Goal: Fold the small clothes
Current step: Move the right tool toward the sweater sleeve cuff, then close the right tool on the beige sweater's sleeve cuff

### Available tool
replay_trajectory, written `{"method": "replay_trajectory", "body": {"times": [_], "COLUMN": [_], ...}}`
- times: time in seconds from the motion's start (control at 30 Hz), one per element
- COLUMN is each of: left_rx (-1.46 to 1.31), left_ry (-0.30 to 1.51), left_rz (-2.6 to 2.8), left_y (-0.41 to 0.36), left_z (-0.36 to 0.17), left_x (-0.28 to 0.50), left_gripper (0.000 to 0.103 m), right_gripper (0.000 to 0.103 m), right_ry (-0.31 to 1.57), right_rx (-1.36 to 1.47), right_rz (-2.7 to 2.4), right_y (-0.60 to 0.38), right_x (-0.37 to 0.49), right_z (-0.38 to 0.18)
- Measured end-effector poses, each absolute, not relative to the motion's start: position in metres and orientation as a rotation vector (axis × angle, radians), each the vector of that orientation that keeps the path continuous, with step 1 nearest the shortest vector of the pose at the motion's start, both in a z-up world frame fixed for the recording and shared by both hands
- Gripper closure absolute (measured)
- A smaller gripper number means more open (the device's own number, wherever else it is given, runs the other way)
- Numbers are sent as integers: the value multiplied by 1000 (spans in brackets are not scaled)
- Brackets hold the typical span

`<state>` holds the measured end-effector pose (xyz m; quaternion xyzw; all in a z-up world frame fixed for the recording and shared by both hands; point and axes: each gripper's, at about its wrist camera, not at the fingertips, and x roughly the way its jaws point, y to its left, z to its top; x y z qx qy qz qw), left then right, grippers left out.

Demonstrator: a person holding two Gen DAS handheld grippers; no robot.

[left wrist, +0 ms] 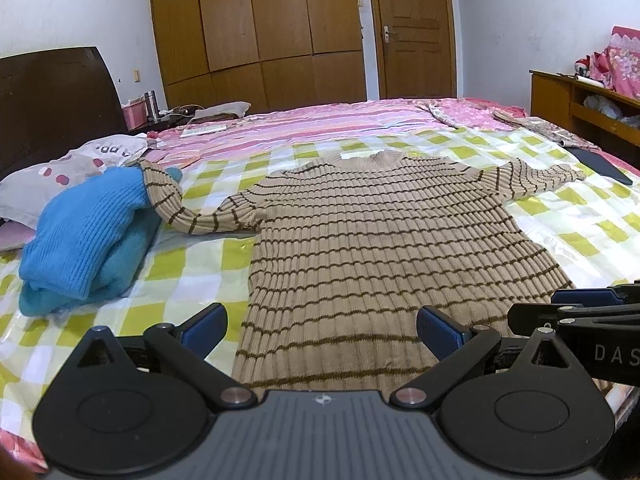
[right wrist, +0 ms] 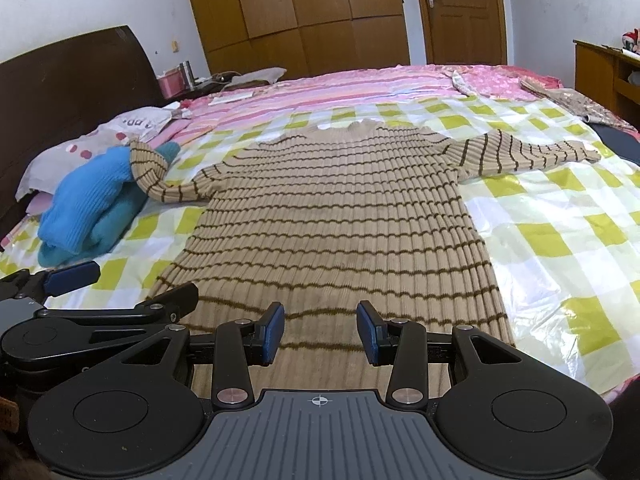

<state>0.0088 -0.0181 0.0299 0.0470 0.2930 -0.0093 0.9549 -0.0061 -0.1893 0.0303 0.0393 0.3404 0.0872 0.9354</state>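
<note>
On the bed point(left wrist: 580, 216), over its green-and-white checked sheet point(right wrist: 540, 236), I see the striped beige sweater point(left wrist: 372, 240) lying flat, collar at the far end, hem nearest my cameras, both sleeves spread outward. Its left sleeve point(left wrist: 168, 196) rests against the folded blue knitwear point(left wrist: 84, 236), which lies near the pillow point(left wrist: 56, 172). Its right sleeve point(right wrist: 528, 152) lies straight on the sheet.

My left gripper point(left wrist: 320, 330) stands wide open above the hem; its fingers point(left wrist: 206, 328) bracket the sweater's lower edge and hold nothing. My right gripper point(right wrist: 320, 330) is partly open, pads point(right wrist: 370, 330) apart, nothing gripped, positioned over the hem just beside the left one. I cannot tell whether either gripper touches the fabric.
</note>
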Motion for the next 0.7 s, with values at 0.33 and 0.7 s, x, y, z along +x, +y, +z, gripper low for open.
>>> {"method": "replay_trajectory", "body": {"times": [0.33, 0.7], "left_rx": [108, 163], "left_ry": [585, 587], "left_rz": [-24, -68], "left_y": [-33, -79], "left_z": [39, 41], "left_x": [38, 101], "left_gripper": [0, 0], "right_gripper": [63, 63], "right_ry": [680, 657], "right_rx": [90, 207], "right_rz": [177, 116], "right_y": [-204, -252], "right_x": [21, 77], "right_z": [39, 43]}}
